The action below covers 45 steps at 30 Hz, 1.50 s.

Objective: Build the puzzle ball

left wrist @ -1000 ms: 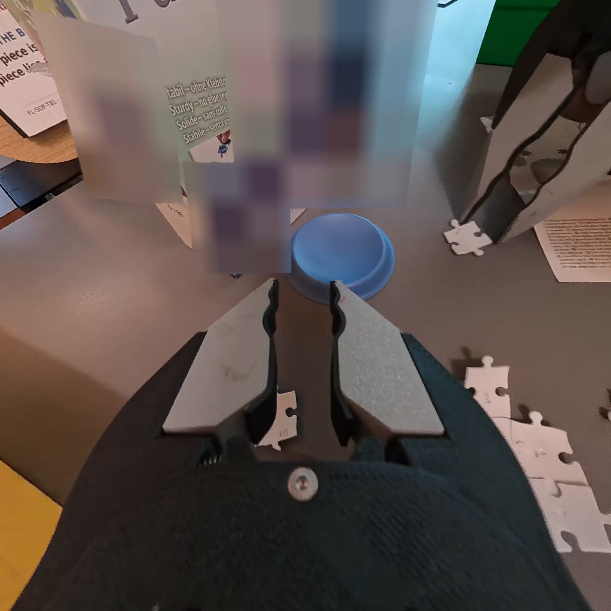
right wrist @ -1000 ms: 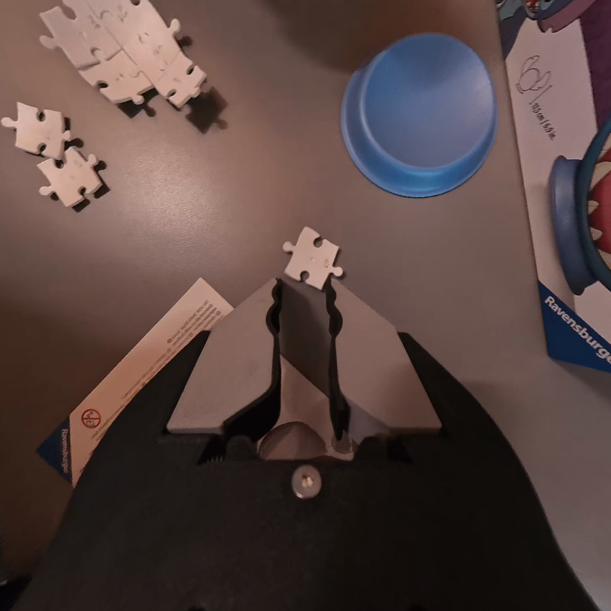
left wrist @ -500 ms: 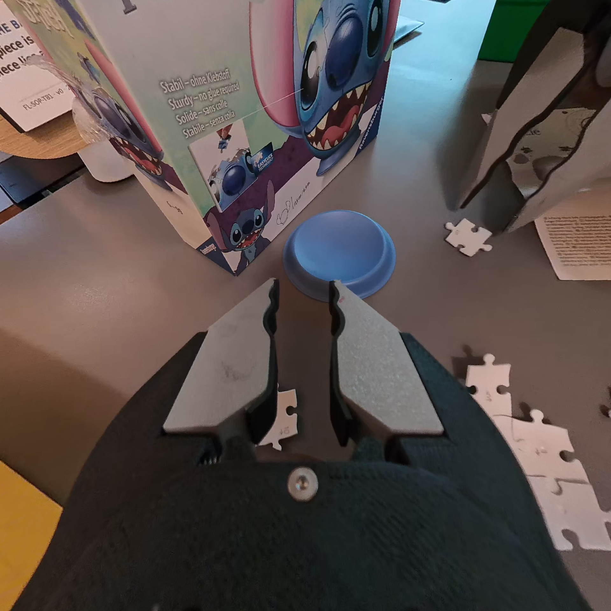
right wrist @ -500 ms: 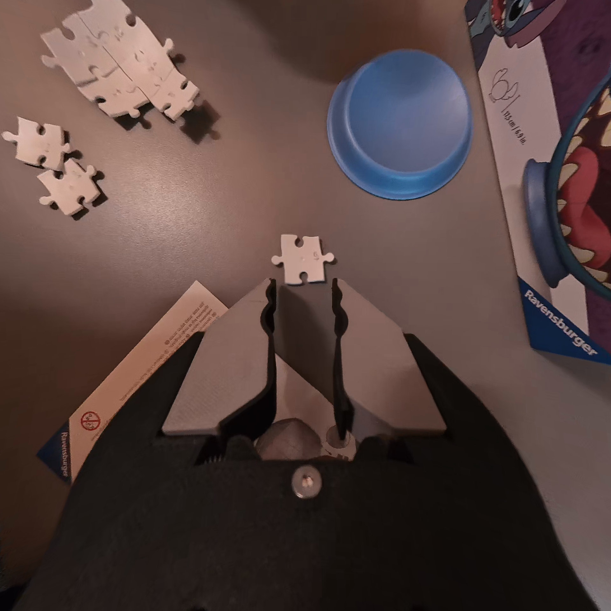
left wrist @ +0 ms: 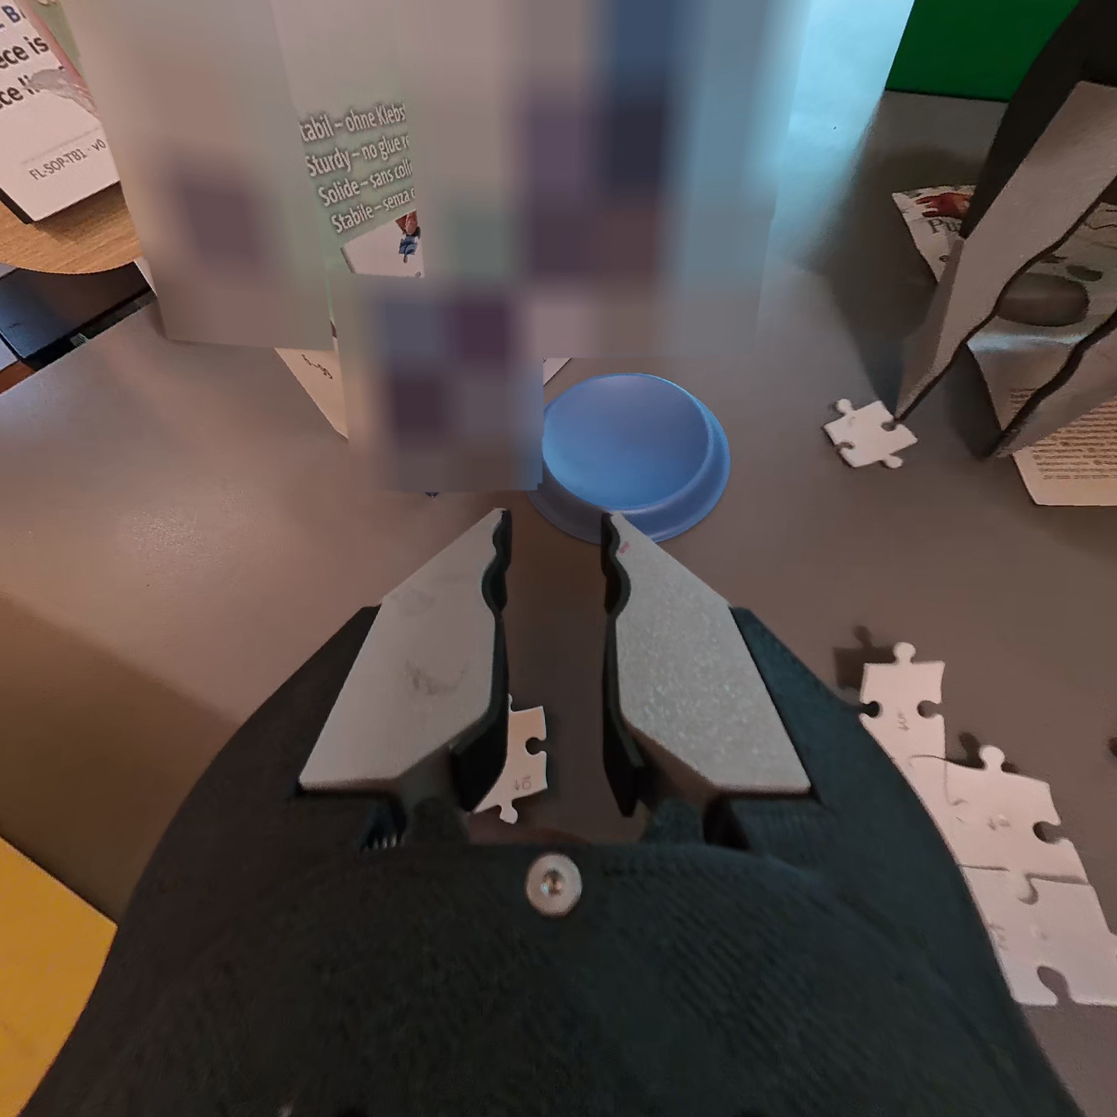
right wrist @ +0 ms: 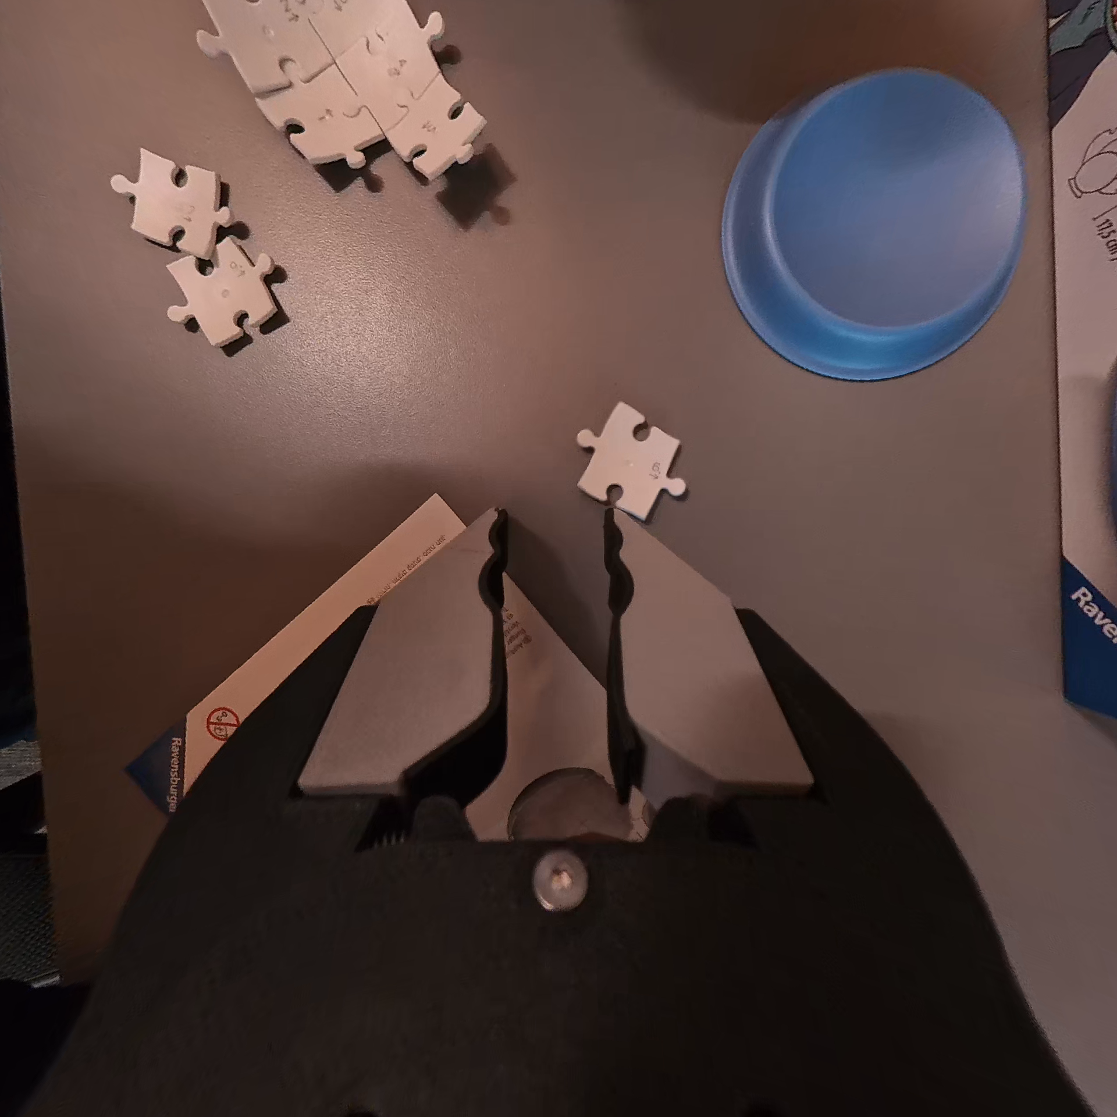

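Step in hand, by judgement: picking up a loose puzzle piece [right wrist: 630, 460] for joining. It lies flat on the grey worktop [right wrist: 423, 375] at frame centre, just past the right claw [right wrist: 553, 514], whose jaws stand spread and empty; one tip appears to touch the piece's near edge. The next move calls for centring the piece between the jaws, then closing.

The left claw [left wrist: 553, 523] is likewise spread, empty, hovering before the blue stand [left wrist: 631, 450].

The right view alone shows the joined section [right wrist: 347, 84] at upper left and two loose pieces [right wrist: 196, 248] below it. The left view alone shows another piece [left wrist: 523, 758] beneath its own claw.
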Each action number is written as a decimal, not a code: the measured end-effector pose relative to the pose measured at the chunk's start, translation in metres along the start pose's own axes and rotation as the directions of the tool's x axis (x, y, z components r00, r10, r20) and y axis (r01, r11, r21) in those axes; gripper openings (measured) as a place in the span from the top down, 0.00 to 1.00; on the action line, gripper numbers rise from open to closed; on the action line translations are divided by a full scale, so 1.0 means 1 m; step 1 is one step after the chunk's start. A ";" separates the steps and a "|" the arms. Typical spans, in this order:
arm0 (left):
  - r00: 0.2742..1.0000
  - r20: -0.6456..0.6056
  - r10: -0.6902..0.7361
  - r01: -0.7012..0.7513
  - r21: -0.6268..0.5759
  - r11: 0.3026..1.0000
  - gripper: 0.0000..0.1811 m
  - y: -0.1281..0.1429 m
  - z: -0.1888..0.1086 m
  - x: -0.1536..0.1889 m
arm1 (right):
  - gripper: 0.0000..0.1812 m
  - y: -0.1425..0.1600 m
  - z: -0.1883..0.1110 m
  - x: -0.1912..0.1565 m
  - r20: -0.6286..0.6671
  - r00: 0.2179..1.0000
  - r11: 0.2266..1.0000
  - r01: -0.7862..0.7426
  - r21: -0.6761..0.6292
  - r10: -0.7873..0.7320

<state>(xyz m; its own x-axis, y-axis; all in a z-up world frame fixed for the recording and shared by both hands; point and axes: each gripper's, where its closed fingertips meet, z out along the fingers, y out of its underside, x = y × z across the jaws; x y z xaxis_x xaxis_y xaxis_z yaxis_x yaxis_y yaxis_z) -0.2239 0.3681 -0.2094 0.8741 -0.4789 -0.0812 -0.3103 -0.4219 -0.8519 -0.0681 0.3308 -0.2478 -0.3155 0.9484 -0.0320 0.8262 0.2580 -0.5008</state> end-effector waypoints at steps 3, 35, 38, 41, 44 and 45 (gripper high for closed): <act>1.000 0.000 -0.002 0.002 -0.003 1.000 0.85 0.001 0.000 -0.001 | 0.84 0.001 -0.001 -0.001 0.006 1.000 1.000 0.001 -0.006 -0.001; 1.000 -0.008 -0.003 0.003 -0.009 1.000 0.85 0.002 0.001 0.002 | 0.86 -0.015 0.007 0.021 0.023 0.992 0.975 0.116 0.189 -0.123; 1.000 -0.008 -0.004 0.004 -0.007 1.000 0.85 0.001 0.000 0.001 | 0.86 -0.015 0.007 0.020 0.021 0.992 0.976 0.116 0.182 -0.122; 1.000 -0.007 -0.003 0.003 -0.006 1.000 0.85 0.001 -0.001 0.001 | 0.86 -0.015 0.007 0.020 0.006 0.992 0.979 0.121 0.165 -0.123; 1.000 -0.010 -0.005 0.005 -0.009 1.000 0.85 0.001 -0.001 0.001 | 0.86 -0.016 0.007 0.023 -0.034 0.994 0.983 0.112 0.143 -0.108; 1.000 -0.009 -0.005 0.005 -0.011 1.000 0.85 0.002 -0.001 0.001 | 0.86 -0.017 0.006 0.024 -0.048 0.994 0.984 0.107 0.140 -0.101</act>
<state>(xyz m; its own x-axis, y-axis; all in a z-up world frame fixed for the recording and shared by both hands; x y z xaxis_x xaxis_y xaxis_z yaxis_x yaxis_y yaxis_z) -0.2238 0.3662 -0.2105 0.8719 -0.4842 -0.0724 -0.3104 -0.4323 -0.8466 -0.0925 0.3480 -0.2456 -0.3749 0.9251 0.0603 0.7142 0.3297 -0.6174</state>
